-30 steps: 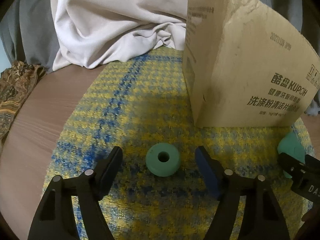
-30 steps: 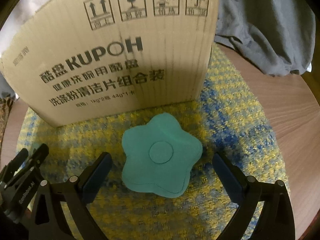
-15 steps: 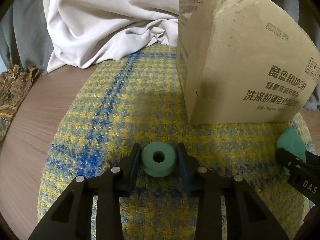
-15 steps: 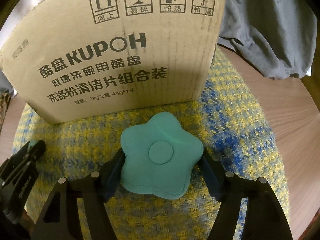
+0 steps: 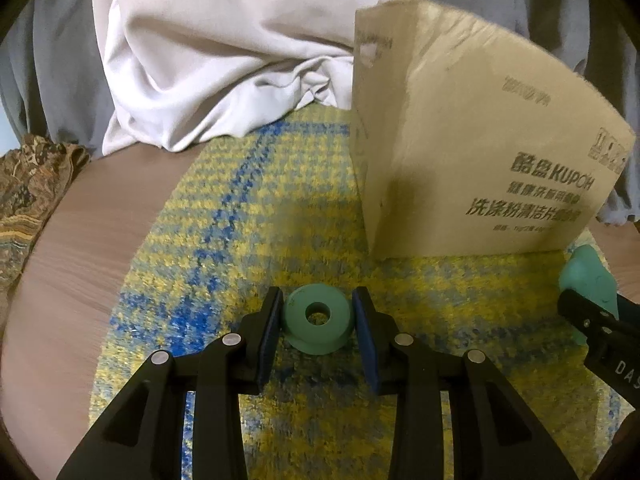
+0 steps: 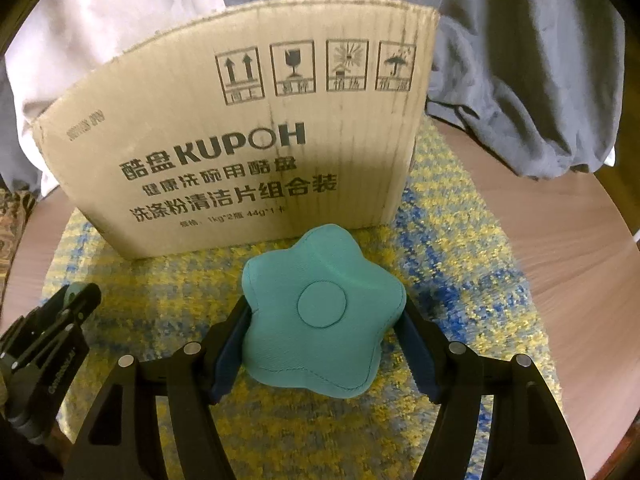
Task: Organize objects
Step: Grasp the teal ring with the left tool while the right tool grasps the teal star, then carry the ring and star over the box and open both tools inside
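Observation:
My left gripper (image 5: 318,318) is shut on a green ring (image 5: 318,318) with a hole in its middle and holds it a little above the yellow and blue mat (image 5: 248,216). My right gripper (image 6: 324,318) is shut on a teal star-shaped cushion (image 6: 324,316) and holds it up in front of the cardboard box (image 6: 248,148). The cushion's edge also shows at the right of the left wrist view (image 5: 588,280). The box (image 5: 472,168) stands upright on the mat, behind and to the right of the ring.
The mat (image 6: 452,248) lies on a round wooden table (image 6: 560,216). A white cloth (image 5: 224,60) and grey cloth (image 6: 520,60) are piled behind the box. A patterned fabric (image 5: 28,192) lies at the table's left edge.
Both grippers closed from wide open onto their objects, the left on the ring and the right on the star cushion. Both objects have risen slightly off the mat.

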{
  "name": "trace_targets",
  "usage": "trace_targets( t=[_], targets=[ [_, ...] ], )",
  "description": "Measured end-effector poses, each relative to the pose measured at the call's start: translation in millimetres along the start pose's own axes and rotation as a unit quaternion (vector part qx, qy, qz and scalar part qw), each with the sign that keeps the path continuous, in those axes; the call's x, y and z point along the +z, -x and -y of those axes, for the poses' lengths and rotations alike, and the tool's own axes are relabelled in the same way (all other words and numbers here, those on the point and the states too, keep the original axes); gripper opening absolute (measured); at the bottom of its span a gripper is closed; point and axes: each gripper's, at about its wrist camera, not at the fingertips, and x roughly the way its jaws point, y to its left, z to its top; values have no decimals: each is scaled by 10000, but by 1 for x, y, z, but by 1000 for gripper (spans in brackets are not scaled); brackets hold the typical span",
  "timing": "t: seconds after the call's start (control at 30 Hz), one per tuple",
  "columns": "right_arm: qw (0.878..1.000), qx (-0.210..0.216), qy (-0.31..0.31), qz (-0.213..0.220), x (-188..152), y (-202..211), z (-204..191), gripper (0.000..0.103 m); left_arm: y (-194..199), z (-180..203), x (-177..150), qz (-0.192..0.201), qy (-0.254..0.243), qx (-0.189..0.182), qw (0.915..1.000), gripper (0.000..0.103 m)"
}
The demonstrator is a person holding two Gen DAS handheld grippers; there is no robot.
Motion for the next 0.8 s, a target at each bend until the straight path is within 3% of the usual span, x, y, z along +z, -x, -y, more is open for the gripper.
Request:
trace_targets(
  t=[0.2,0.8],
  targets=[
    [9999,23,18,126,-6,24,-10,69,15,6,3,155,-44,11,9999,35],
    [9980,156,10,616,20,47,20,69,57,30,18,567,-215,-90,9981,35]
  ],
)
